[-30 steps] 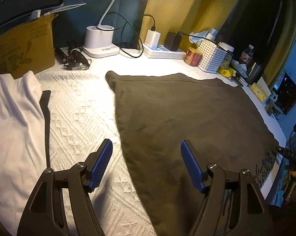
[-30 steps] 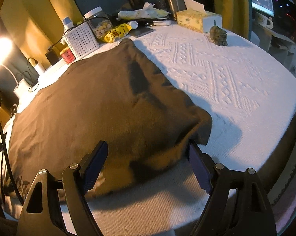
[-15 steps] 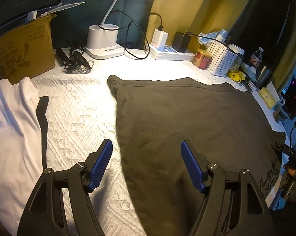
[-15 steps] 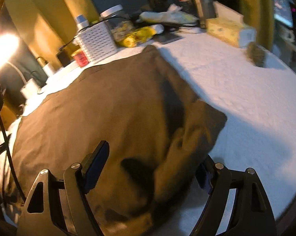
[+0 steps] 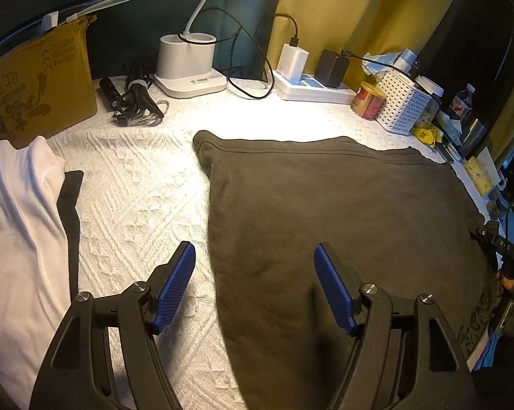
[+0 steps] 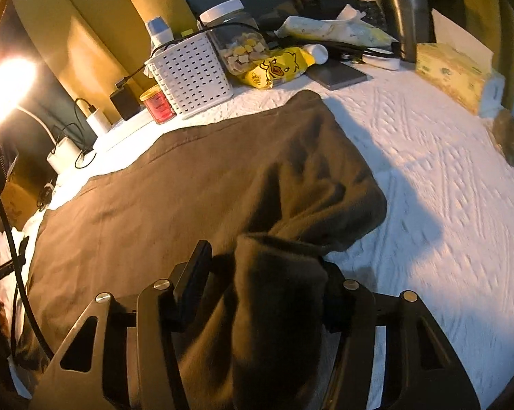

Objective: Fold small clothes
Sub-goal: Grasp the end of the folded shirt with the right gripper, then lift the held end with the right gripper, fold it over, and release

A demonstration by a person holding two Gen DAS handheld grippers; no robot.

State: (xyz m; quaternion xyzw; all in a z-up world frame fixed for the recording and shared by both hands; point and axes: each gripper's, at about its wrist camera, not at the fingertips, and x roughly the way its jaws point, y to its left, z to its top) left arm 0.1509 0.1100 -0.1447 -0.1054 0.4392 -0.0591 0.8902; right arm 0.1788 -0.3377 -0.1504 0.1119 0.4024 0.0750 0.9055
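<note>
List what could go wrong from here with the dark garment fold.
1. The right gripper has just been closing with a bunched wad of the dark garment between its jaws; the left pad looks clear of the cloth, so it might slip out.
2. The left gripper is open above the garment's left edge, so a pull may drag the whole piece.

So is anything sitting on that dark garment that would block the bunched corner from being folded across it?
Nothing visible does. The dark garment lies bare on the white cover; the basket and the white cloth sit off its edges. The right gripper has been closing its jaws around the corner.
</note>
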